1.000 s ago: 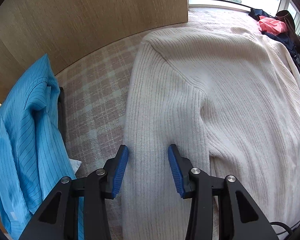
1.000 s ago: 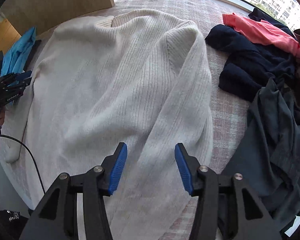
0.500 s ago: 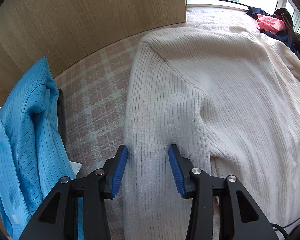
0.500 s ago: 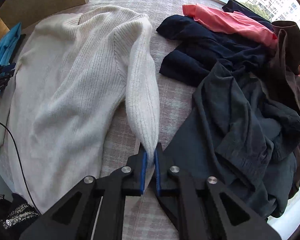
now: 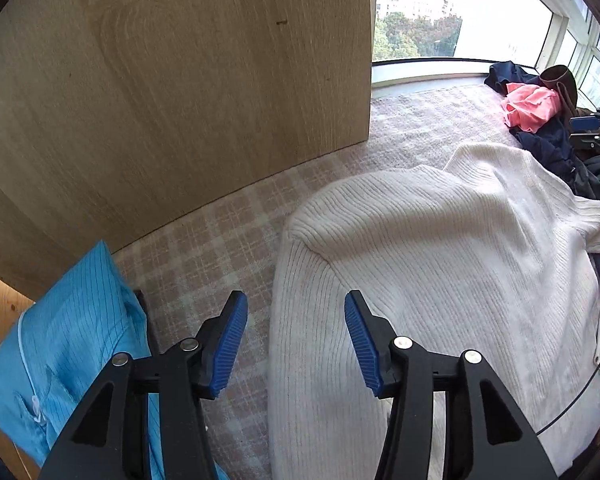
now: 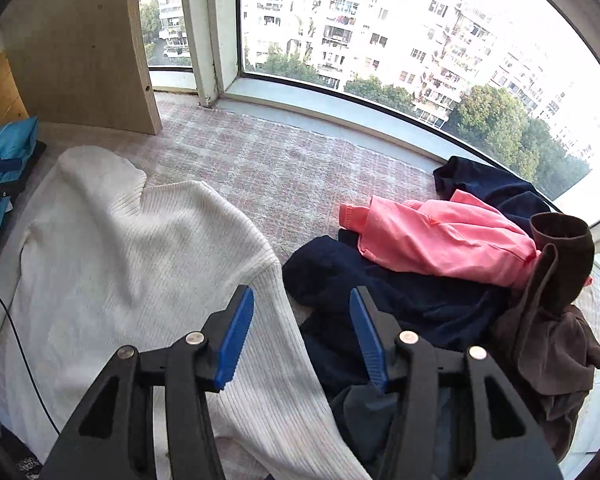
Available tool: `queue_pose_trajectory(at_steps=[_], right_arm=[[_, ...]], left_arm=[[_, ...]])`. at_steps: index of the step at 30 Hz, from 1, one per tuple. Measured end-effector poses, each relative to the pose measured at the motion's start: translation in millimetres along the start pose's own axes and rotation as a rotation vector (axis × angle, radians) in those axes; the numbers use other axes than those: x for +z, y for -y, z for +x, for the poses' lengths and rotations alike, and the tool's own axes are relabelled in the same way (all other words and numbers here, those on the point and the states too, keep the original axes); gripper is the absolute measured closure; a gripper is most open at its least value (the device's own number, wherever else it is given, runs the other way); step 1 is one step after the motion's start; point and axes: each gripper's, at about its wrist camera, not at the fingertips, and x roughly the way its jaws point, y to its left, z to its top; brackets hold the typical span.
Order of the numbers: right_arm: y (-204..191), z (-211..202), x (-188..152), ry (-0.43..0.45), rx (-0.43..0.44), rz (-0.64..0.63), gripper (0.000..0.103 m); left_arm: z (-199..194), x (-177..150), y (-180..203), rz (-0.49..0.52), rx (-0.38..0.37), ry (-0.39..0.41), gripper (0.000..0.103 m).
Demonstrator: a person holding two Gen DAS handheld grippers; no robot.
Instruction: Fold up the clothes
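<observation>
Left of the left gripper (image 5: 295,344) lies a blue striped garment (image 5: 68,360); its jaws have just been opening and stand apart, empty, above the near sleeve of the cream ribbed sweater (image 5: 420,272) spread on the checked blanket (image 5: 220,240). The right gripper (image 6: 302,334) (jaws also just opened, nothing between them) hovers over the sweater's other sleeve, with a navy garment (image 6: 412,300) and pink top (image 6: 440,236) to its right.

Left gripper (image 5: 296,340): black angular arms carrying ribbed blue pads. Silver screws are showing. Right gripper (image 6: 302,334) is looking identical.
</observation>
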Motion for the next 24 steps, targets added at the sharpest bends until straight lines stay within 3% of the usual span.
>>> queue_pose_trajectory(at_steps=[4,6,10,11,14,16,18,19,20,24], right_arm=[[-12.3,58.5,30.6,-0.036,0.099,-0.053,0.053],[-11.8,73.5,35.7,-0.042,0.13,-0.05,0.053],[-5.6,94.6,40.2,-0.053,0.217,-0.019,0.053],[-4.5,100.8,41.1,-0.068,0.24,-0.005,0.053],[-3.9,112.9,39.3,-0.092,0.298,0.017,0.053],[-5.0,118.4,37.2,-0.101,0.334,0.024,0.053],[-8.2,118.6,35.6,-0.1,0.336,0.013,0.063],[-9.6,117.3,35.0,-0.098,0.332,0.007,0.088],[-10.7,113.7,33.8,-0.089,0.319,0.003,0.096],[-7.0,81.5,27.4,0.02,0.264,0.015,0.096]], left_arm=[[31.0,34.7,-4.1,0.045,-0.02,-0.041,0.047],[44.1,40.8,-4.6,0.066,-0.013,-0.07,0.047],[66.4,44.5,-11.3,0.05,-0.07,-0.116,0.047],[70.2,44.3,-10.1,0.052,-0.089,-0.123,0.049],[80.9,41.6,-3.9,0.076,-0.096,-0.148,0.085],[83.3,39.9,0.2,0.09,-0.091,-0.15,0.089],[82.1,39.0,3.0,0.101,-0.079,-0.138,0.092],[81.0,38.8,2.9,0.096,-0.065,-0.128,0.092],[78.2,38.3,1.7,0.082,-0.049,-0.113,0.093],[55.2,32.6,-1.6,0.049,0.022,-0.03,0.094]])
